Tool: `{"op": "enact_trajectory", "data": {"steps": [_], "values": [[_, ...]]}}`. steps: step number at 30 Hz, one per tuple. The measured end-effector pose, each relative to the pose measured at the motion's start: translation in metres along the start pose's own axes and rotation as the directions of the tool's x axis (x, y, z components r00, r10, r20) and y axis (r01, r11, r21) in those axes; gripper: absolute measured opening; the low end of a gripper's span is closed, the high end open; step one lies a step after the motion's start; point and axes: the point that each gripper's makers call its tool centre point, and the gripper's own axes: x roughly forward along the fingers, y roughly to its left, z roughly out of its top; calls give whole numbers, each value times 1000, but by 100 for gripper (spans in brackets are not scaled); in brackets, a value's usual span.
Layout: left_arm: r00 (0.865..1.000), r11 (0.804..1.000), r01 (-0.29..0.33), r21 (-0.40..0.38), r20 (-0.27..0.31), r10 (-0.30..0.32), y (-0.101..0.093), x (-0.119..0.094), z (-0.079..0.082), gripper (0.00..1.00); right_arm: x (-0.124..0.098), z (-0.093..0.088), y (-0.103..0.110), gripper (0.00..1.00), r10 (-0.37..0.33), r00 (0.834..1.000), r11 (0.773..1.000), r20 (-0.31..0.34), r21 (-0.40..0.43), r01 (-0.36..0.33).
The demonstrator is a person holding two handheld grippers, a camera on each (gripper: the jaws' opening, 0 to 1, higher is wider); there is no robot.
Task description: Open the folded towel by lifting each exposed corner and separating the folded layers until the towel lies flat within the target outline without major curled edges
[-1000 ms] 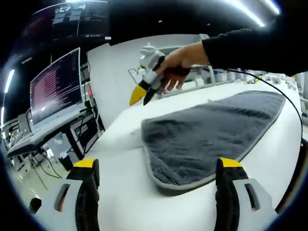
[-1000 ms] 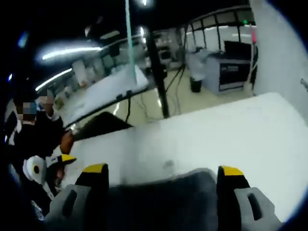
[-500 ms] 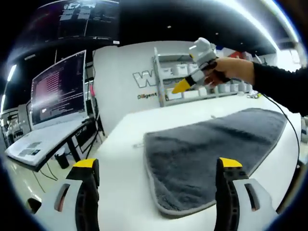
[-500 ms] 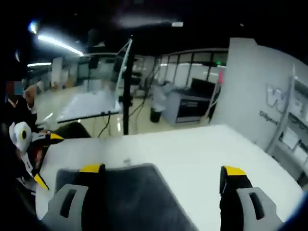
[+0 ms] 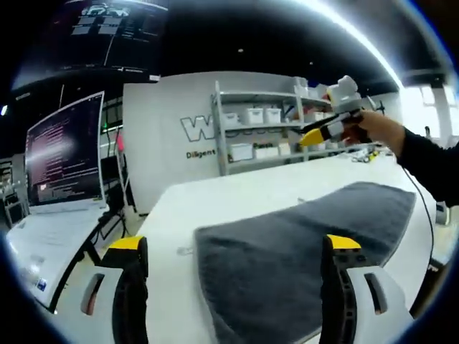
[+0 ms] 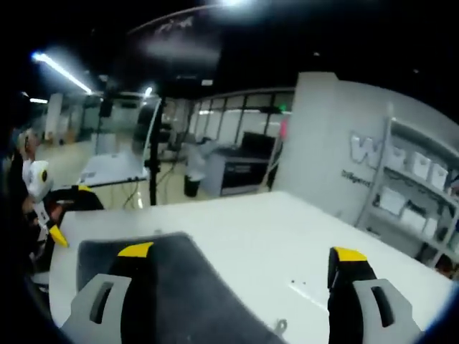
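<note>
Left gripper [image 5: 233, 294]: two grey moulded jaws, black inner faces, yellow caps on the tips, an oblong slot in each grey shell. Right gripper [image 6: 235, 297] same build: grey, black, yellow tips, slotted. From the left gripper view, right gripper at 2 o'clock shows a white-grey head and yellow-black jaws, gripped by a hand [image 5: 376, 129] in a black long sleeve [image 5: 430, 161]; thin black cable [image 5: 423, 208] trails off it.
</note>
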Motion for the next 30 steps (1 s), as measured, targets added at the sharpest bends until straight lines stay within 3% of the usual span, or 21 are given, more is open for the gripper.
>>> {"op": "enact_trajectory", "data": {"steps": [2, 4, 9, 15, 19, 23, 28, 30], "values": [[998, 998, 67, -8, 4, -67, -11, 3, 5, 94, -14, 1, -9, 100, -29, 999, 1000, 18, 6, 29], [997, 997, 78, -21, 6, -77, -12, 7, 9, 96, -31, -1, -19, 100, -62, 998, 998, 16, -3, 62], [998, 997, 65, 45, 9, -66, -8, 16, 27, 99, -77, -2, -42, 100, -124, 990, 992, 66, 31, 123], [988, 988, 155, -20, 32, -154, -22, 16, 40, 98, -142, -21, -65, 100, -224, 970, 974, 98, 68, 218], [985, 985, 172, -19, 31, -171, -30, 13, 44, 98, -180, -35, -65, 100, -259, 960, 964, 109, 89, 250], [985, 985, 170, 7, 23, -170, -34, 9, 50, 98, -229, -56, -63, 100, -329, 936, 942, 123, 111, 316], [979, 977, 204, -54, 27, -203, -44, 9, 55, 96, -269, -89, -48, 100, -373, 922, 924, 106, 128, 359], [980, 979, 199, -34, 17, -199, -49, 8, 54, 97, -282, -96, -42, 100, -381, 919, 921, 103, 124, 368]]}}
